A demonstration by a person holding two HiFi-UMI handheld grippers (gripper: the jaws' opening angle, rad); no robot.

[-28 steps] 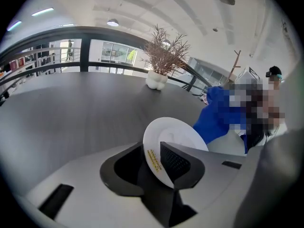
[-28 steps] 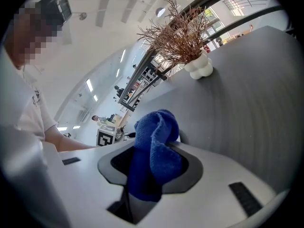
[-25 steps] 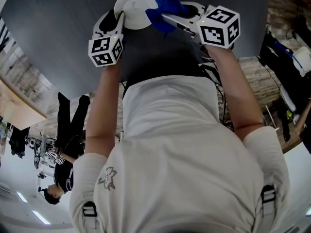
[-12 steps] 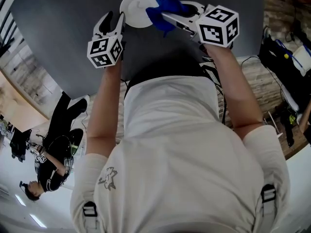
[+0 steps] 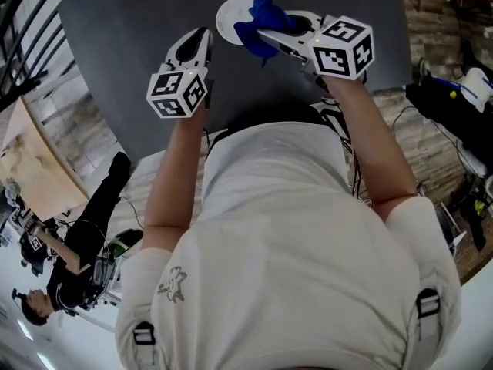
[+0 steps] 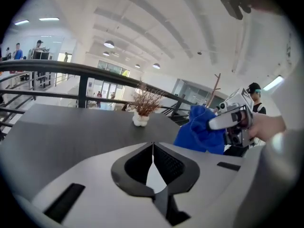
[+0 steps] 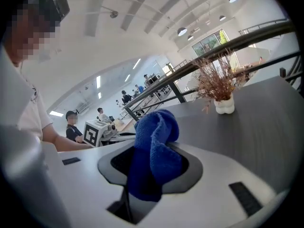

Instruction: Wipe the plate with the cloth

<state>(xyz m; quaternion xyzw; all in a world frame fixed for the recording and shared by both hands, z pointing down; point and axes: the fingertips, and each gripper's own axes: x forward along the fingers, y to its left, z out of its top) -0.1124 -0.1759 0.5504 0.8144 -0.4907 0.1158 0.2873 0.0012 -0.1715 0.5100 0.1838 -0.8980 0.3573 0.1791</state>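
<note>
Now, in the head view, the left gripper (image 5: 199, 43) has let go of the round white plate (image 5: 231, 15) it was bracing and pulled back to the near side, its jaws just closing on nothing. The plate lies at the far end of the dark grey table (image 5: 131, 29). The blue terry cloth (image 5: 266, 20) in the right gripper (image 5: 271, 34) overlaps the plate's right edge; whether they touch, I cannot tell. Wiping looks finished or paused. In the left gripper view, its fingers meet at the tips, empty. In the right gripper view, the fingers pinch the bunched cloth. A small white vase of dried twigs (image 7: 223, 103) stands well beyond, with bystanders far off, and nothing blocks the plate.
</note>
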